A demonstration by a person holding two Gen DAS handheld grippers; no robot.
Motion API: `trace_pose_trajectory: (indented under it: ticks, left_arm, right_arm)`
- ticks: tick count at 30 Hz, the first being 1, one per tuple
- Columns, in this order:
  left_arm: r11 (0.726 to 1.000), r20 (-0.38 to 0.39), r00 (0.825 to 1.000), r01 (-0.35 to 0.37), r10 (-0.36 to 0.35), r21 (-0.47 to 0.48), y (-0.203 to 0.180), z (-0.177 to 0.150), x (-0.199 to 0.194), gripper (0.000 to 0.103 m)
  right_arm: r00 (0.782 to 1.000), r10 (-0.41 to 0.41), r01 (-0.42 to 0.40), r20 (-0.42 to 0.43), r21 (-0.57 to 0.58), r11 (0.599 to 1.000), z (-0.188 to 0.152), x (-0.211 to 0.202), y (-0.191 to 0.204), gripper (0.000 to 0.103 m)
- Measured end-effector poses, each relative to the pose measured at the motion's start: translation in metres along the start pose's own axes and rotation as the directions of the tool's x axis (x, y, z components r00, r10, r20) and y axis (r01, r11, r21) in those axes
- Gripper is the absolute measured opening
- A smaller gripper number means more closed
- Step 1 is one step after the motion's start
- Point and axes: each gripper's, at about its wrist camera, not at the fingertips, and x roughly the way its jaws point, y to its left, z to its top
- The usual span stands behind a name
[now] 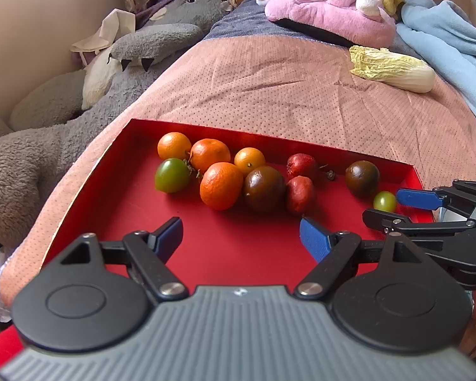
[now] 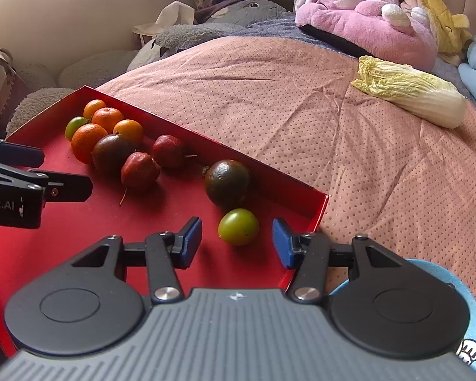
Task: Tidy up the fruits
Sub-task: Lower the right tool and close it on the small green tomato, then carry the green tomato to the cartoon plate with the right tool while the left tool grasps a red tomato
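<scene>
A red tray [image 1: 136,209] [image 2: 79,222] lies on the bed and holds several fruits: oranges [image 1: 220,185] [image 2: 88,142], two dark round fruits [image 1: 264,188] [image 2: 227,183], two small red fruits [image 1: 300,195] [image 2: 139,171] and two green ones [image 1: 172,175] [image 2: 238,226]. My left gripper [image 1: 241,238] is open and empty over the tray's near part. My right gripper [image 2: 237,243] is open, its pads either side of the small green fruit near the tray's right corner, not touching it. It also shows in the left wrist view [image 1: 393,206].
A napa cabbage [image 1: 393,68] [image 2: 412,95] lies on the pink bedspread [image 1: 269,79] behind the tray. Plush toys, grey [image 1: 79,111] and pink [image 1: 327,9], and a blue blanket [image 1: 453,41] line the bed. A blue round object [image 2: 472,317] sits under my right gripper.
</scene>
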Motion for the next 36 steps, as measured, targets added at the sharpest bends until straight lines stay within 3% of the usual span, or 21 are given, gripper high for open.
trace_pose_trajectory:
  ticks: [14,17,29,36]
  left_arm:
    - [0.999,-0.01,1.0,-0.004,0.004,-0.037,0.007,0.002,0.002,0.083]
    - [0.999,-0.011,1.0,-0.01,0.009,-0.037,0.008,0.001,0.003,0.083]
    - [1.0,-0.002,1.0,-0.022,0.022,-0.012,0.004,0.006,0.011,0.082]
    - [0.994,0.005,0.995,0.101,-0.101,0.051,-0.015,0.001,0.006,0.081]
  right_arm:
    - [1.0,-0.009,0.01,0.012,-0.026,1.0,-0.004,0.001,0.002,0.052]
    - [1.0,0.001,-0.001,0.009,-0.034,0.999,-0.002,0.002,0.001,0.032]
    - [0.997,0.076,-0.077,0.031,0.035,0.996,-0.015,-0.016,-0.001,0.032]
    - [0.995,0.085,-0.088,0.045,0.054,0.995,-0.022,-0.024,-0.01,0.032]
